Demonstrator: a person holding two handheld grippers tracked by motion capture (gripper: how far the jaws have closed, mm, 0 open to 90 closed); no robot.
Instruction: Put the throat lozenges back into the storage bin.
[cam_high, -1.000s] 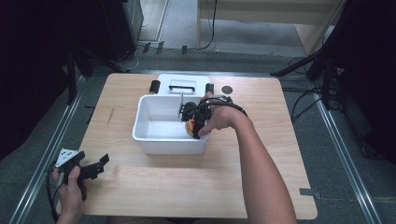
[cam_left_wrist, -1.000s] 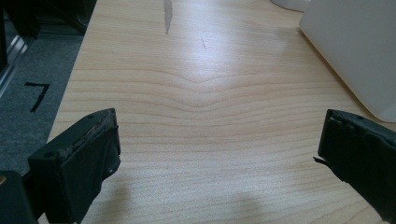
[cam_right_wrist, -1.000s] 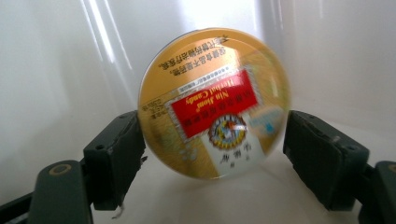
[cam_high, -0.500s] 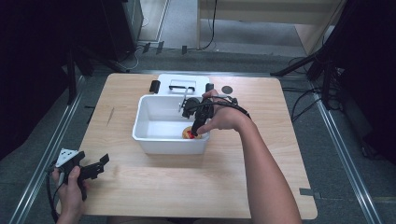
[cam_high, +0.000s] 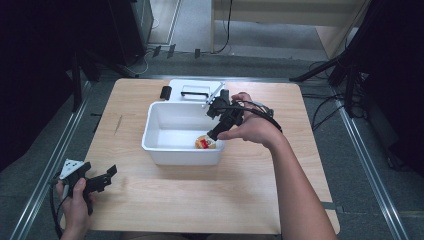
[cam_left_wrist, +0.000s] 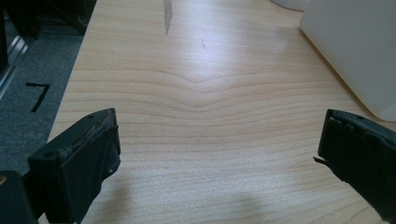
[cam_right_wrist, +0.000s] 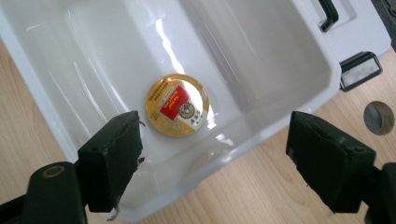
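Note:
A round gold tin with a red label (cam_right_wrist: 177, 104) lies flat on the floor of the white plastic bin (cam_right_wrist: 261, 56), near its front right corner (cam_high: 205, 143). My right gripper (cam_high: 216, 131) hangs over the bin's right rim (cam_high: 150, 135), jaws wide open and empty (cam_right_wrist: 212, 161). My left gripper (cam_high: 102, 176) rests at the table's front left corner, open, with bare wood between its jaws (cam_left_wrist: 219, 154). The bin's side wall (cam_left_wrist: 355, 46) shows at the upper right of the left gripper view.
The bin's white lid with a black handle (cam_high: 195, 91) lies flat behind the bin. A small black block (cam_high: 165, 92) sits left of the lid. A round grey disc (cam_right_wrist: 378, 117) is set in the tabletop. Metal rails run along both sides of the table.
The right gripper held the tin above the bin, lowered it inside, then opened and pulled back to the right rim. The tin now lies on the bin floor. The left gripper stayed put.

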